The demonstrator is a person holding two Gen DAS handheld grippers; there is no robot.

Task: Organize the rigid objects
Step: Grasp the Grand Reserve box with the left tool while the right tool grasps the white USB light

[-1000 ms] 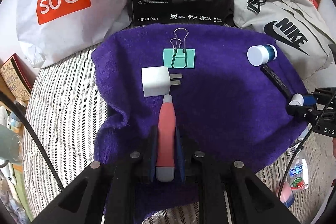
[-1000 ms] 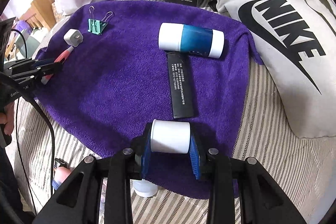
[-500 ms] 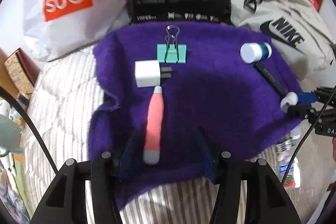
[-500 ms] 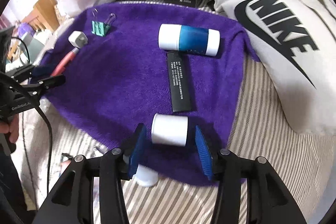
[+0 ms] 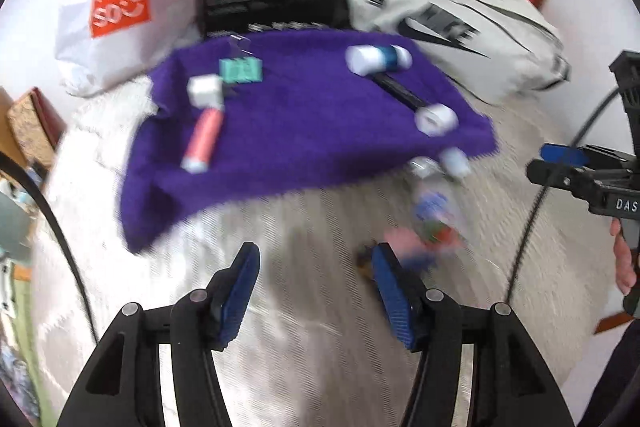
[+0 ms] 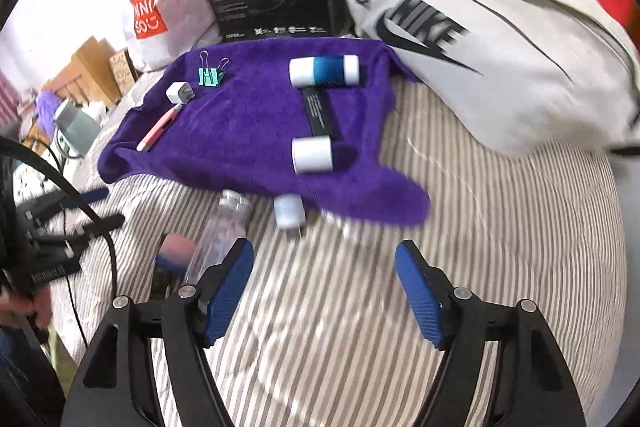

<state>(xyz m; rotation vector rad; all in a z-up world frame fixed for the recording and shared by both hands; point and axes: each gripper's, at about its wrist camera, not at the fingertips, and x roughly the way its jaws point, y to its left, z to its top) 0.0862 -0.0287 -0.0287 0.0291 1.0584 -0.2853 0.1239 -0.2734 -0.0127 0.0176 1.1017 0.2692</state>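
Right wrist view: the purple towel (image 6: 256,143) lies on a striped bed (image 6: 500,247) and serves as landmark. On its far left part sit a teal binder clip (image 6: 210,75), a white plug adapter (image 6: 180,93) and a slim pink pen (image 6: 158,129) with a pale tip. Toward its right edge a white-and-blue cylinder (image 6: 323,71) lies crosswise, a flat black stick (image 6: 319,115) runs toward the camera from it, and a small white cylinder (image 6: 312,155) rests at the stick's near end. A clear bottle (image 6: 224,235) lies just off the near edge. The right hand-held gripper (image 6: 324,291) and left hand-held gripper (image 5: 314,287) both hang over bare bedding short of the towel, jaws spread wide, empty
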